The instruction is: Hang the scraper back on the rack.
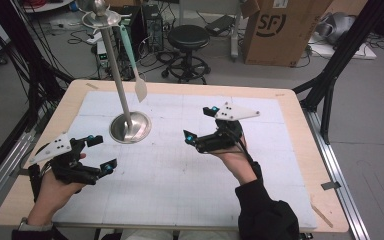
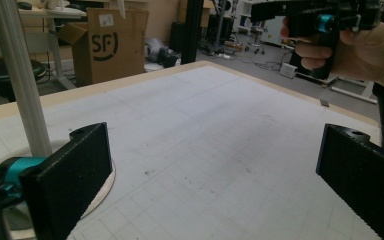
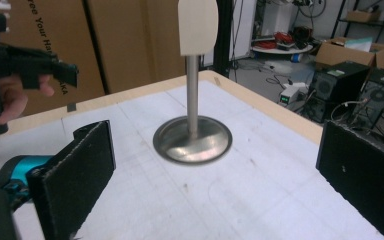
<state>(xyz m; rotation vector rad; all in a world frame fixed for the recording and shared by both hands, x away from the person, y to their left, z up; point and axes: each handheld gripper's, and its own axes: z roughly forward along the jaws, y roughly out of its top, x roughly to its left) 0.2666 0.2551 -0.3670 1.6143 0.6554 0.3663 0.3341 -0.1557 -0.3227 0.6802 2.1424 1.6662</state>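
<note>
On the white gridded mat (image 1: 180, 165) that covers the wooden table (image 1: 300, 165) stands a metal stand (image 1: 125, 107) — a round, shiny base with a thin pole rising from its middle to a small dish at the top; from that dish hangs a spatula (image 1: 134, 65) with a pale green handle and a cream blade, which dangles free of the mat, just beside the pole.

The left gripper (image 1: 99, 154) sits low at the near left of the mat, held in the person's left hand (image 1: 55, 192); its jaws stand wide apart with nothing between them, and in the left gripper view (image 2: 210, 175) only bare mat lies in the gap, the stand's base and pole just beyond the left-hand jaw.

The right gripper (image 1: 200, 124) is held above the middle of the mat in the right hand (image 1: 240, 167), a black sleeve (image 1: 267, 210) behind it; it points toward the stand and is near it but clearly apart; its jaws are spread as wide as they go and grip nothing. In the right gripper view (image 3: 215, 170) the stand's base lies on the mat ahead, between the two jaws and beyond them, the spatula's blade hanging in front of the pole above; the left gripper and its hand show at the upper left edge.

Behind the table are a black stool (image 1: 187, 47) and a cardboard box (image 1: 280, 30) on the floor.
</note>
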